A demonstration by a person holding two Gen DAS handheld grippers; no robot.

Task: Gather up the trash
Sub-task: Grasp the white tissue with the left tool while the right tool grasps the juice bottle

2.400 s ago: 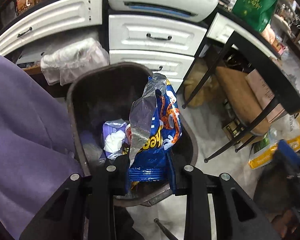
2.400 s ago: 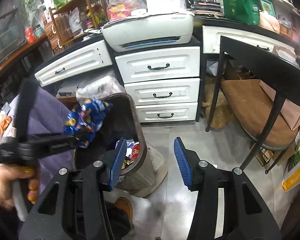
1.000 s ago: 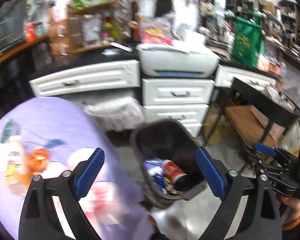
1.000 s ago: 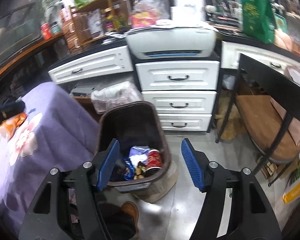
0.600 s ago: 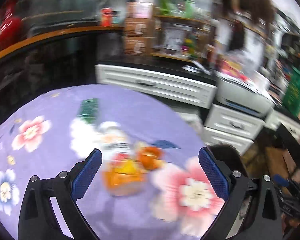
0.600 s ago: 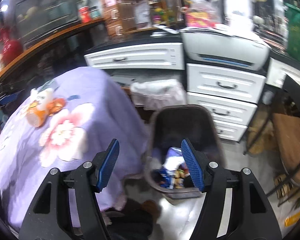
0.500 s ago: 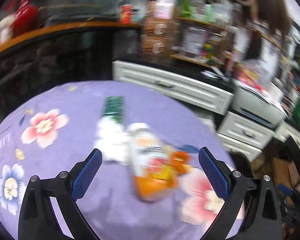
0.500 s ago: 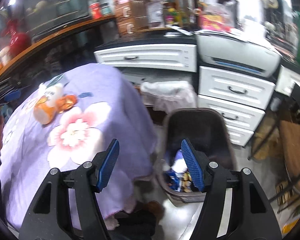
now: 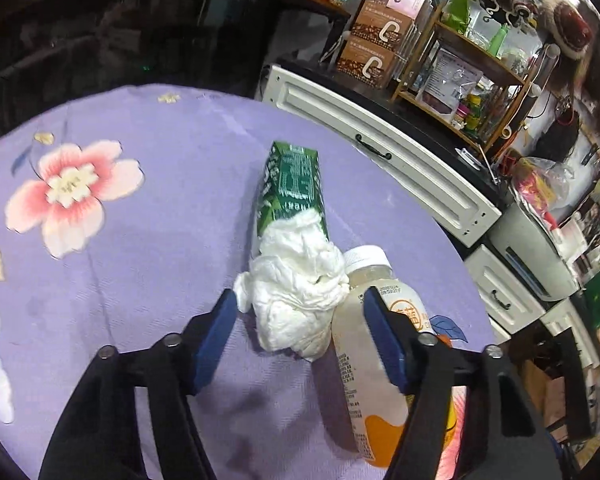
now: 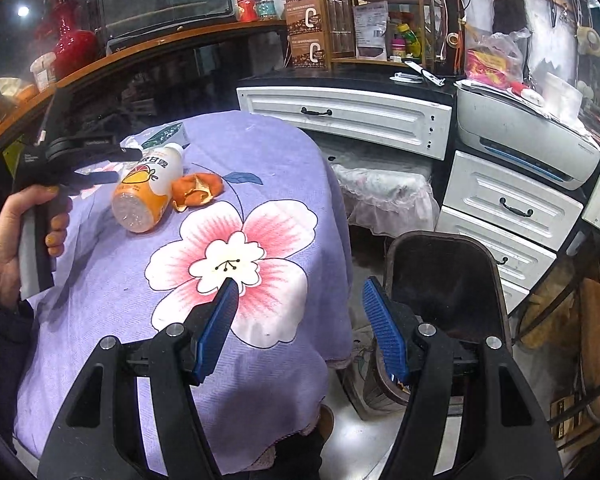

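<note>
A crumpled white tissue (image 9: 296,292) lies on the purple flowered tablecloth (image 9: 140,240), against a green carton (image 9: 294,184) behind it and a plastic juice bottle (image 9: 376,344) lying on its right. My left gripper (image 9: 300,308) straddles the tissue with its jaws closing; the right pad sits over the bottle's shoulder, and no firm press on the tissue shows. In the right wrist view the left gripper (image 10: 124,166) reaches in beside the bottle (image 10: 148,188), with orange peel (image 10: 198,188) next to it. My right gripper (image 10: 296,292) hangs open and empty over the table's edge, left of the dark trash bin (image 10: 444,280).
White drawers (image 10: 348,116) and a printer (image 10: 528,136) line the wall behind the table. A clear plastic bag (image 10: 380,192) hangs between the table and the bin. A dark-legged table and a brown seat (image 10: 596,320) stand at the right.
The left gripper swung from the bin to the table, closed in on the tissue and narrowed its jaws. The right gripper's view drifted left from the bin toward the table edge.
</note>
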